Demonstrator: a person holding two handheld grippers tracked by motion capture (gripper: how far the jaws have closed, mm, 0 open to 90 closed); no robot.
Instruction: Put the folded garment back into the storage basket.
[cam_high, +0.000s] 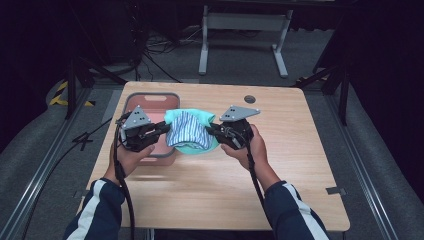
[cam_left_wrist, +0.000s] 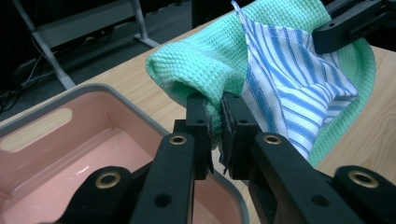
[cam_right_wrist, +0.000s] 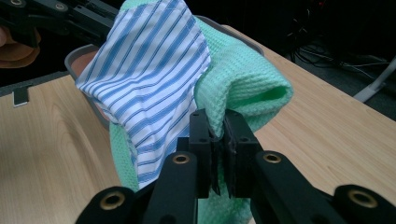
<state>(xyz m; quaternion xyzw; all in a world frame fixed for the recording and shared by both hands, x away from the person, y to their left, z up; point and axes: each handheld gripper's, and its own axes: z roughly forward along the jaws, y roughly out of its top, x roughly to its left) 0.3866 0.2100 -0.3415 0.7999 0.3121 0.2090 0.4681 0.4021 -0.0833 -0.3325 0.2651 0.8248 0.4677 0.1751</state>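
- Cloth bundle (cam_high: 189, 132): a green waffle-weave towel (cam_left_wrist: 210, 56) wrapped around a blue-and-white striped cloth (cam_left_wrist: 285, 84), held off the wooden table (cam_high: 280, 165) between the two grippers, over the left half of the table and partly over the right rim of the basin.
- Left gripper (cam_high: 162, 129): clenched on the rolled hem of the green towel; in the left gripper view the jaws stand almost together with the fabric pinched between them.
- Right gripper (cam_high: 212, 131): clenched on the opposite edge of the same towel; the right gripper view shows the hem trapped between its jaws.
- The striped cloth appears to lie loose inside the towel, gripped by neither tool; treat it as free to slide out.
- Pink basin (cam_high: 150, 102) with grey rim: stands near the table's far left corner, just beside and partly under the bundle; its interior looks empty.
- Step in hand, by judgement: carry the bundle over the basin and lower it in.
- Procedure: keep both grippers level so the towel sags as a sling; move both hands toward the basin together; keep the grippers from spreading apart, which would flatten the sling and tip the striped cloth out; open the jaws once the bundle is inside the rim.
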